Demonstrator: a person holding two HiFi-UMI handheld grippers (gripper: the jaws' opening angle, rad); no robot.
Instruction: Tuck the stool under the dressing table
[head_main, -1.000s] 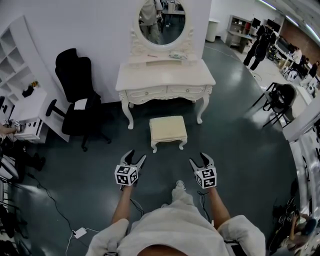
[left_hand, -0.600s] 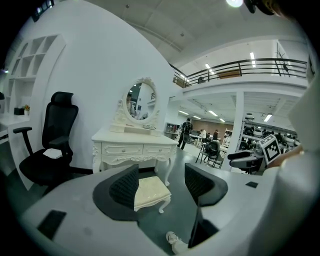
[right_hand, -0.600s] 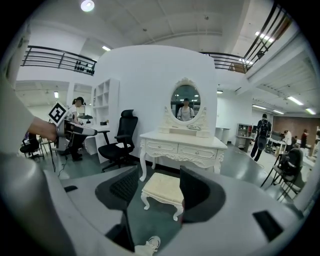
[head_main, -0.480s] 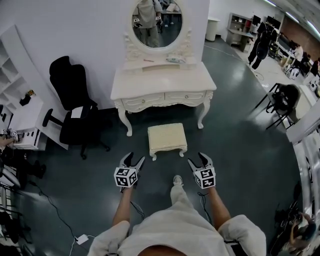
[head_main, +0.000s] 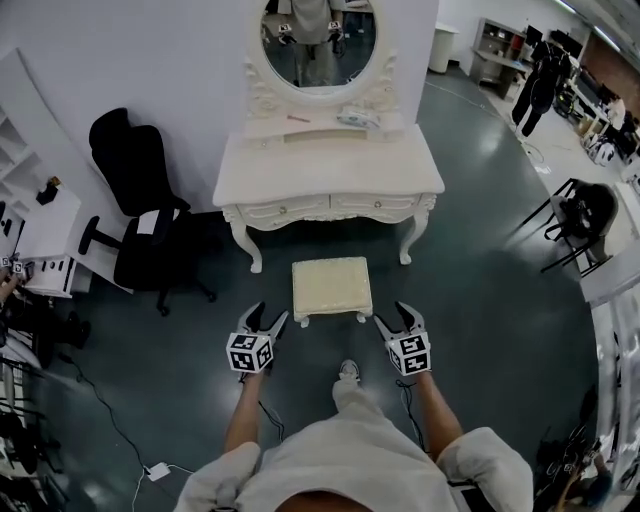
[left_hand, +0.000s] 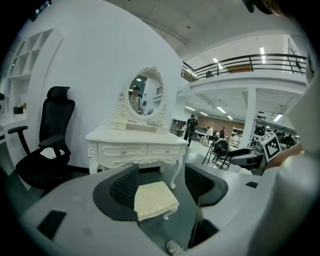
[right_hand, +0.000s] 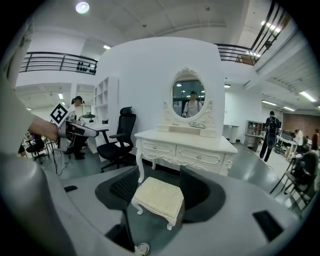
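A cream cushioned stool with short carved legs stands on the dark floor just in front of the white dressing table, outside its leg space. My left gripper hangs open near the stool's front left corner, not touching it. My right gripper is open near the front right corner, also apart from it. The stool shows between the left jaws with the dressing table behind. In the right gripper view the stool sits between the jaws before the dressing table.
A black office chair stands left of the table beside white shelving. An oval mirror tops the table. Another black chair is at the right, and people stand far back right. My shoe is behind the stool.
I have stepped forward: the stool and table sit nearer and more centred. Both grippers have come up close to the stool's front corners, still open.
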